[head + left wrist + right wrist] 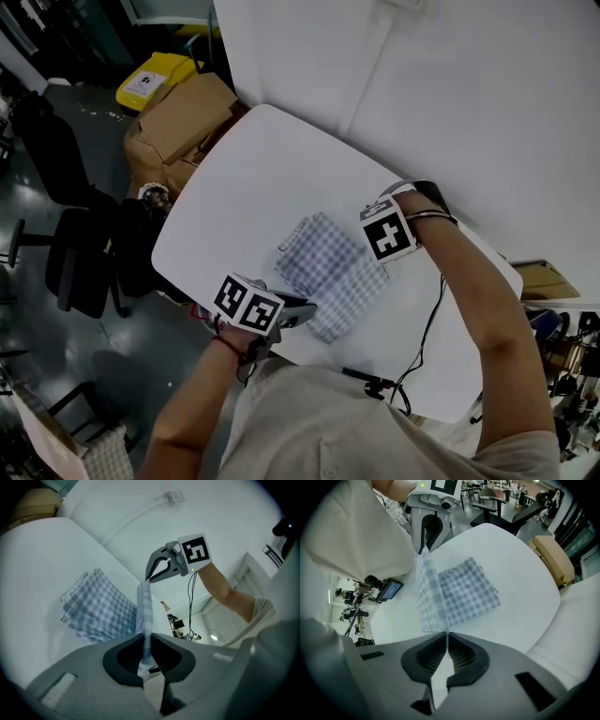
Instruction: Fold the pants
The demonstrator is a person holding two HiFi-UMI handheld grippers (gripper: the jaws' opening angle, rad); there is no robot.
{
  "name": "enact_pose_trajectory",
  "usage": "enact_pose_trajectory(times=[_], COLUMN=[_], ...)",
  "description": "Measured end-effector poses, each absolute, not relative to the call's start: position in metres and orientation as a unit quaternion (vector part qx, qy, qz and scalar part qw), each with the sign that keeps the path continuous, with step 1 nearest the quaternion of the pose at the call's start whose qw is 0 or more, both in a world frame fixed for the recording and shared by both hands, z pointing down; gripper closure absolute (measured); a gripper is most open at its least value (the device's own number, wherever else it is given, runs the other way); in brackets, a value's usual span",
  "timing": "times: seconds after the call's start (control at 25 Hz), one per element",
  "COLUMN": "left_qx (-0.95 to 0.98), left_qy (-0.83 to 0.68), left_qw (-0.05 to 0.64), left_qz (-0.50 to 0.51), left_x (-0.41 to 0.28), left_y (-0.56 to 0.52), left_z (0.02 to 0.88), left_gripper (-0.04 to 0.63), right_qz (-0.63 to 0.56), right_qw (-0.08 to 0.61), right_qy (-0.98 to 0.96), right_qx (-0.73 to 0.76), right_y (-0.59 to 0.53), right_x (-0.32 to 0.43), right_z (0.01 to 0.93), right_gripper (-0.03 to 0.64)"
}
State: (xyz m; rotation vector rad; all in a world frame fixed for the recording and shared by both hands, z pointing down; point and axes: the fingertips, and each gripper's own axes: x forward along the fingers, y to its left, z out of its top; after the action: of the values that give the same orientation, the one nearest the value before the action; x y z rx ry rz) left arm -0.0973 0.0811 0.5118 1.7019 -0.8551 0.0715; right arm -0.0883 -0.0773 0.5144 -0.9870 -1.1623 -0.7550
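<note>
Blue-and-white checked pants lie partly folded in the middle of the white table. One edge of the pants is lifted and stretched taut between the two grippers. My left gripper, at the near table edge, is shut on one end of that edge. At the pants' far right side, my right gripper points steeply down and is shut on the other end. Each gripper view shows the other gripper across the strip: the right gripper and the left gripper. The rest of the pants rests flat.
A cardboard box and a yellow bin stand on the floor beyond the table's far left. Black chairs are on the left. A black cable runs across the table's right part. A white wall borders the far side.
</note>
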Motion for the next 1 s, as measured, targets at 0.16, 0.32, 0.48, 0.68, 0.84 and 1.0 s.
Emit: enact_pose_trajectory(times=[0.16, 0.32, 0.48, 0.68, 0.84, 1.0], left_qx=[0.727, 0.725, 0.711, 0.690, 0.675, 0.666], left_qy=[-0.355, -0.349, -0.349, -0.348, -0.348, -0.351], left_qw=[0.587, 0.594, 0.610, 0.634, 0.650, 0.658], left_qz=[0.022, 0.020, 0.019, 0.022, 0.019, 0.011], left_x=[-0.126, -0.151, -0.173, -0.188, -0.198, -0.205], left_y=[0.078, 0.075, 0.072, 0.070, 0.070, 0.069], left_z=[0.515, 0.522, 0.541, 0.568, 0.586, 0.595], left_gripper=[0.545, 0.545, 0.545, 0.545, 0.545, 0.545], right_qz=[-0.320, -0.316, -0.324, -0.326, -0.319, -0.313], right_qw=[0.670, 0.674, 0.672, 0.663, 0.654, 0.651], right_qy=[-0.513, -0.518, -0.521, -0.533, -0.548, -0.556], right_qx=[-0.431, -0.421, -0.415, -0.413, -0.412, -0.410], right_y=[-0.078, -0.081, -0.084, -0.085, -0.086, -0.087], right_x=[-0.113, -0.137, -0.161, -0.181, -0.195, -0.202], right_z=[0.517, 0.523, 0.542, 0.570, 0.592, 0.604], right_gripper=[0.589, 0.589, 0.589, 0.589, 0.589, 0.589])
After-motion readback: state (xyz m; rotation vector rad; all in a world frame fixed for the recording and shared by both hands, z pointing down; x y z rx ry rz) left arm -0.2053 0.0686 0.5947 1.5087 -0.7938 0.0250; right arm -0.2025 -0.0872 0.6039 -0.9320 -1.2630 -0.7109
